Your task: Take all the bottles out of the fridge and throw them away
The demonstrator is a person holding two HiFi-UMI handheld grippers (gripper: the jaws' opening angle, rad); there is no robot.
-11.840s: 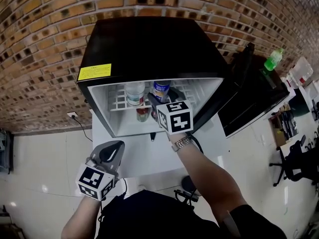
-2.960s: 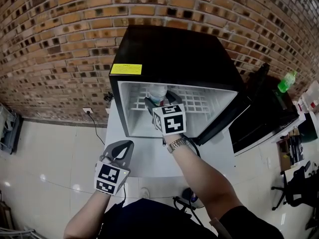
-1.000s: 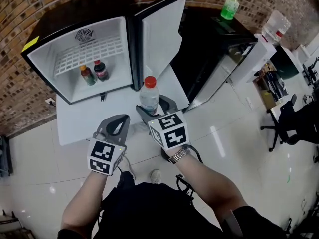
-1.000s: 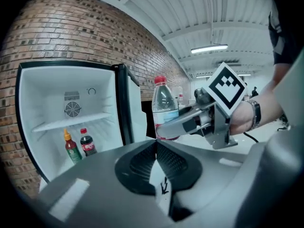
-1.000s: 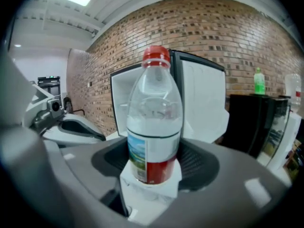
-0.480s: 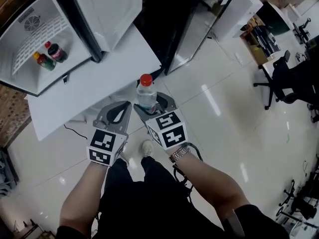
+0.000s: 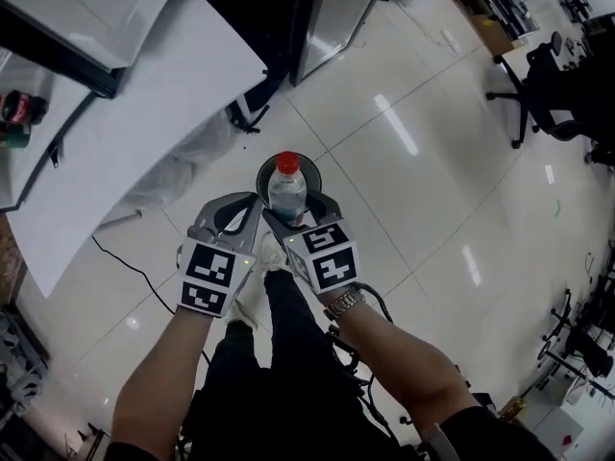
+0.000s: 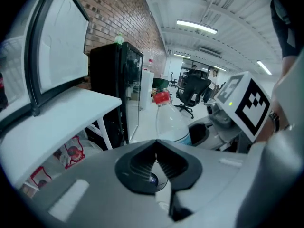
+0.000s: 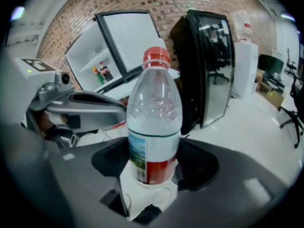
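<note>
A clear water bottle (image 7: 286, 188) with a red cap stands upright in my right gripper (image 7: 293, 209), which is shut on its lower body. It hangs over a round dark bin (image 7: 262, 172) on the floor. The right gripper view shows the bottle (image 9: 154, 122) between the jaws of the right gripper (image 9: 154, 163). Just to its left, my left gripper (image 7: 248, 203) is shut with nothing in it; the left gripper view shows the left gripper (image 8: 156, 145) with jaws meeting. Two small bottles (image 9: 102, 72) still stand in the open fridge (image 9: 83, 51), at the head view's left edge (image 7: 14, 113).
A white table (image 7: 144, 133) carries the fridge. A tall black glass-door cabinet (image 9: 209, 65) stands to its right. A cable (image 7: 135, 267) trails on the glossy floor. Office chairs (image 7: 538, 94) are at the far right. The person's legs and shoes (image 7: 252, 296) are under the grippers.
The view has swung from the fridge down to the floor. Both grippers, the right one holding the water bottle, have moved away from the table to above the bin.
</note>
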